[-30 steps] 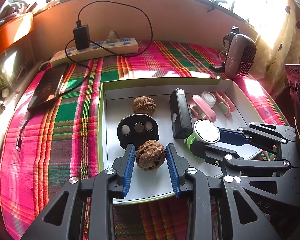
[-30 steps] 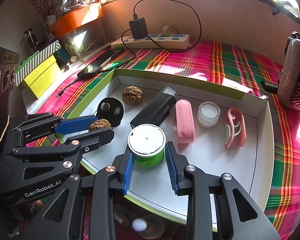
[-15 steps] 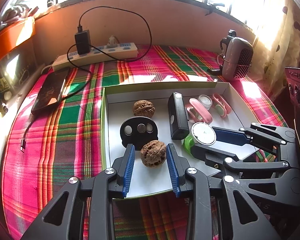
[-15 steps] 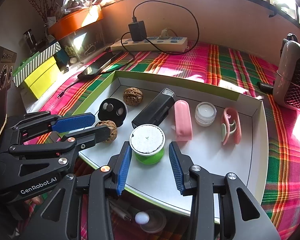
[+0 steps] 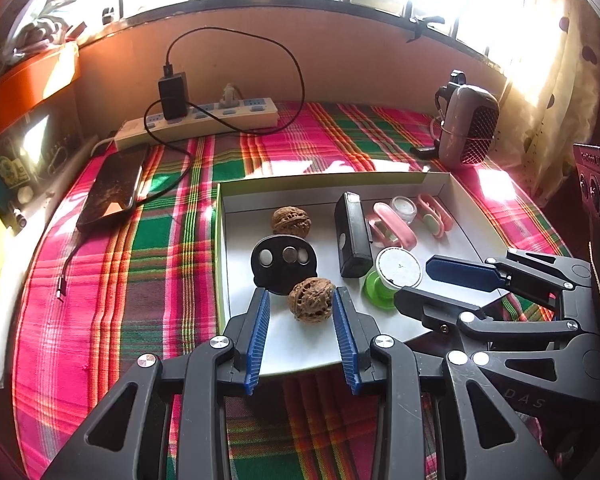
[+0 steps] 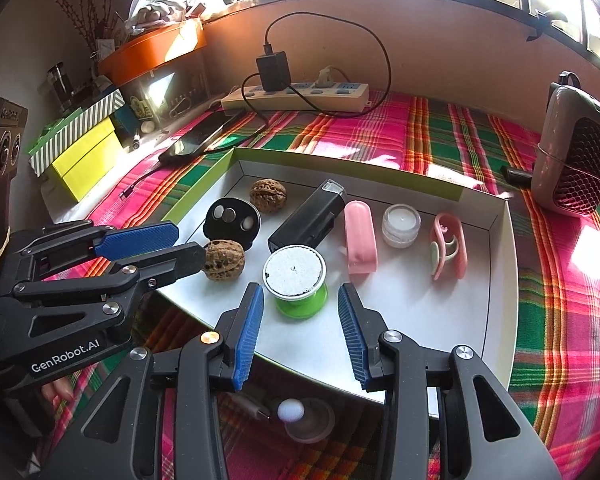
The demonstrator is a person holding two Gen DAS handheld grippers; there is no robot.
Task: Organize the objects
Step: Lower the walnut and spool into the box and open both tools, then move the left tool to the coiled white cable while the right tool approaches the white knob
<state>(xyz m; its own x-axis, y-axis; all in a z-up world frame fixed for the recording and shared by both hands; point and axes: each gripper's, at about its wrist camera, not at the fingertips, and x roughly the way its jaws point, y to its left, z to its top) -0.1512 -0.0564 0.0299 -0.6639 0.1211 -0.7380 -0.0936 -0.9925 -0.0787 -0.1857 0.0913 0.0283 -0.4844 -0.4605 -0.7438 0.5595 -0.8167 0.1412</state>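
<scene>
- The near walnut lies in the white tray, at five o'clock from the black disc.
- The left tongs stand spread around it; one pad appears to graze it, so withdrawing could roll it.
- The right tongs, jaws just opened, flank the green spool untouching; a nudge could tip it.

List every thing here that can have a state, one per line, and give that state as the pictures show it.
Left gripper: open, near walnut loose between its pads.
Right gripper: open, jaws just widened, clear of the green spool.
Green spool: upright in the tray.
Black case: lying flat, shut.
Small jar: upright.
Charger: plugged into the power strip.
Phone: screen dark.
</scene>
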